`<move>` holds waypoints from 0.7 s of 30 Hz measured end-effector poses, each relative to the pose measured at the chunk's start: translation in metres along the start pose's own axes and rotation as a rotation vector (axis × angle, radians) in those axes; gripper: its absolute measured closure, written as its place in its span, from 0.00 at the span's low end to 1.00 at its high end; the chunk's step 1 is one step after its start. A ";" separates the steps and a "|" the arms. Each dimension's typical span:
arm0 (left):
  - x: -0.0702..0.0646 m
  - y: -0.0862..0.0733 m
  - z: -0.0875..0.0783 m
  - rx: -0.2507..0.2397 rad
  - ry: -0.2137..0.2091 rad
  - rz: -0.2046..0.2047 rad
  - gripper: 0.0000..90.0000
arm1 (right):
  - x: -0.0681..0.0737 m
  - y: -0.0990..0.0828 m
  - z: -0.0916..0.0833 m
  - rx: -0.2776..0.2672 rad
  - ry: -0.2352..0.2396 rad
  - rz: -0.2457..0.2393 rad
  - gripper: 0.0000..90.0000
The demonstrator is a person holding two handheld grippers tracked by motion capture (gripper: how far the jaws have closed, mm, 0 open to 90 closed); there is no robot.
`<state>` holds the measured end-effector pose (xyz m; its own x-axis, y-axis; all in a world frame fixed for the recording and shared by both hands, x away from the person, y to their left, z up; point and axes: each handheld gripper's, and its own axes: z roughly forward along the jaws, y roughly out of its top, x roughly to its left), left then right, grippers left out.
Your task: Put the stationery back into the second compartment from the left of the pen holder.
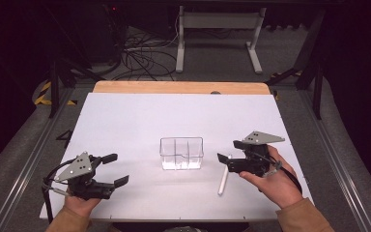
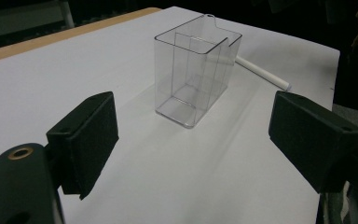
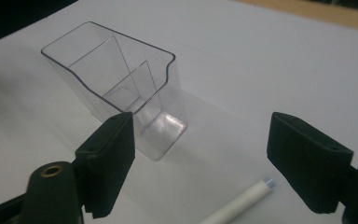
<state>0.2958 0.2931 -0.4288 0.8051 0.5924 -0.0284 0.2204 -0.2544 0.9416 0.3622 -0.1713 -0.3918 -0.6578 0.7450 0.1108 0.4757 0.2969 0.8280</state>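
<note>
R gripper [image 1: 228,153] spread wide, empty, just above white marker [image 1: 223,181] lying on white table [image 1: 125,116], right of clear divided organizer box [image 1: 181,153]. L gripper [image 1: 116,169] also spread, idle. Drop straight over marker mid-barrel, jaws across it, then pinch; avoid rolling it.

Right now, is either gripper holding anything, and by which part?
Nothing is held. The left gripper and the right gripper both stand open and empty; the white stick lies on the table beside the clear container.
</note>
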 end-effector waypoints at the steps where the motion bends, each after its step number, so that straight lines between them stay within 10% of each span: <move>1: 0.000 0.000 0.001 -0.001 -0.002 0.001 0.19 | 0.000 0.001 0.001 0.015 -0.004 0.037 0.29; 9: 0.000 0.000 0.002 0.006 -0.012 0.001 0.19 | 0.000 0.011 0.008 0.190 -0.092 0.267 0.34; 21: -0.001 -0.001 0.003 0.008 -0.009 0.001 0.19 | -0.004 0.019 0.023 0.396 -0.247 0.449 0.40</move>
<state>0.2967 0.2905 -0.4303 0.8104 0.5850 -0.0301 0.2238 -0.2617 0.9388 0.3879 -0.1549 -0.3890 -0.2137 0.9494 0.2301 0.8835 0.0873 0.4602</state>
